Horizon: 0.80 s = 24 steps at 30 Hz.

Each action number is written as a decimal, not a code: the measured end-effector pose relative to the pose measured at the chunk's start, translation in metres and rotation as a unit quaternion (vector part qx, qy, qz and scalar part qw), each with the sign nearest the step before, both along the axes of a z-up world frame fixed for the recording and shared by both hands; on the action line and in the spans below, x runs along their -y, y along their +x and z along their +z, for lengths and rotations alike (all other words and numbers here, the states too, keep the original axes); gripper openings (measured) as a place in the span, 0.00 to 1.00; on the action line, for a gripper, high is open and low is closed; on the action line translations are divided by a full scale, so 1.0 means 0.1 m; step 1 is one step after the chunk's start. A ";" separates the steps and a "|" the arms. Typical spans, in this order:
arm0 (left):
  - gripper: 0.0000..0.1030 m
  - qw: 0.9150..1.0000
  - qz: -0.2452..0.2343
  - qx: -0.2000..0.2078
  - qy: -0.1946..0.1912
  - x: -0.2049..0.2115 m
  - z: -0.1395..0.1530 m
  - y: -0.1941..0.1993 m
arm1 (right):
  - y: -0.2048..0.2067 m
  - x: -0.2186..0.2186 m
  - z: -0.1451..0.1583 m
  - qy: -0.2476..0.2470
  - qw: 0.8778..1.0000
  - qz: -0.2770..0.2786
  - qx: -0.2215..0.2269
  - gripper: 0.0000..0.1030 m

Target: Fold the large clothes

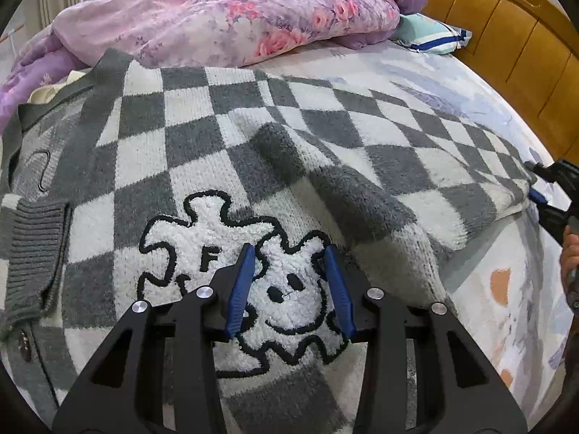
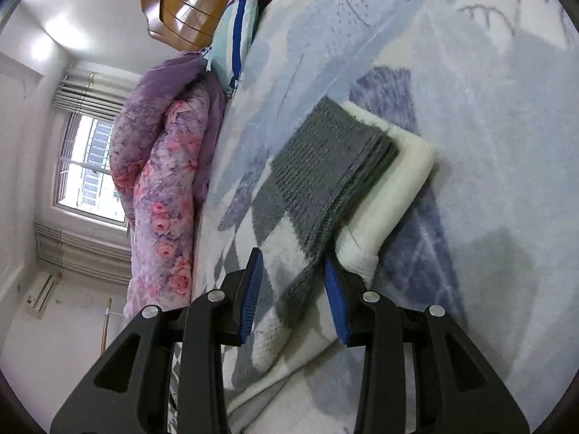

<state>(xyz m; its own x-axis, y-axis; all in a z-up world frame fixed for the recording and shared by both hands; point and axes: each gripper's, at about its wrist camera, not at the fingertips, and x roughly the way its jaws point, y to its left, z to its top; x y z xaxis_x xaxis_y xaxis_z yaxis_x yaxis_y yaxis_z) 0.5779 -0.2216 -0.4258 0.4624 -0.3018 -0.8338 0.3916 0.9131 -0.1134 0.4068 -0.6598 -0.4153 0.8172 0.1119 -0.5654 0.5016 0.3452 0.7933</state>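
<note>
A grey and white checkered knit cardigan (image 1: 224, 137) lies spread on the bed, with a fuzzy white puzzle-piece patch (image 1: 289, 289) on its front. My left gripper (image 1: 292, 253) is open and hovers over the patch, holding nothing. One sleeve (image 1: 416, 166) stretches to the right, where my right gripper (image 1: 535, 184) is at its end. In the right wrist view my right gripper (image 2: 294, 260) is open, its jaws on either side of the sleeve, with the grey ribbed cuff (image 2: 325, 166) lying just ahead. The other grey cuff (image 1: 32, 246) rests at the left.
A pink and purple floral quilt (image 1: 224, 14) is bunched at the far side of the bed. A striped pillow (image 1: 430, 34) lies by the wooden headboard (image 1: 506, 32). The pale blue leaf-print sheet (image 2: 470, 108) covers the bed. A window (image 2: 87, 170) is in the wall beyond.
</note>
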 end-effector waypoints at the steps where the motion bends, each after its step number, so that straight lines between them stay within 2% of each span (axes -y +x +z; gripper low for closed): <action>1: 0.39 1.000 0.003 0.000 -0.003 -0.01 0.00 0.00 | 0.04 -0.02 0.01 -0.013 1.000 0.008 0.000 0.28; 2: 0.39 1.000 0.009 -0.001 -0.008 -0.02 -0.01 0.00 | 0.10 -0.04 0.03 -0.028 0.999 0.018 0.001 0.08; 6: 0.40 1.000 0.017 0.000 -0.021 -0.03 0.02 -0.01 | 0.08 -0.18 0.28 -0.089 0.996 0.019 0.022 0.08; 7: 0.40 0.999 0.016 0.001 -0.034 -0.07 0.06 -0.02 | 0.08 -0.23 0.35 -0.101 0.994 0.020 0.028 0.08; 8: 0.40 0.998 0.019 -0.003 -0.055 -0.14 0.10 -0.05 | 0.08 -0.35 0.54 -0.136 0.990 0.029 0.039 0.08; 10: 0.40 0.992 0.026 -0.016 -0.125 -0.34 0.23 -0.12 | 0.14 -0.60 0.86 -0.196 0.977 0.053 0.056 0.08; 11: 0.40 0.989 0.026 -0.012 -0.145 -0.46 0.32 -0.17 | 0.17 -0.72 0.98 -0.213 0.972 0.066 0.067 0.08; 12: 0.40 0.989 0.030 0.001 -0.147 -0.59 0.43 -0.22 | 0.20 -0.86 1.12 -0.230 0.967 0.079 0.079 0.08; 15: 0.40 0.989 0.048 0.031 -0.140 -1.02 0.64 -0.27 | 0.29 -1.36 1.52 -0.255 0.951 0.118 0.125 0.08; 17: 0.40 0.989 0.081 0.058 -0.110 -1.49 0.75 -0.29 | 0.40 -1.82 1.79 -0.274 0.937 0.153 0.151 0.08; 19: 0.40 0.986 0.121 0.062 -0.095 -1.95 0.78 -0.29 | 0.50 -2.24 1.96 -0.284 0.925 0.185 0.171 0.08; 24: 0.40 0.974 0.214 0.057 -0.039 -2.93 0.71 -0.24 | 0.80 -3.19 2.11 -0.288 0.905 0.255 0.181 0.08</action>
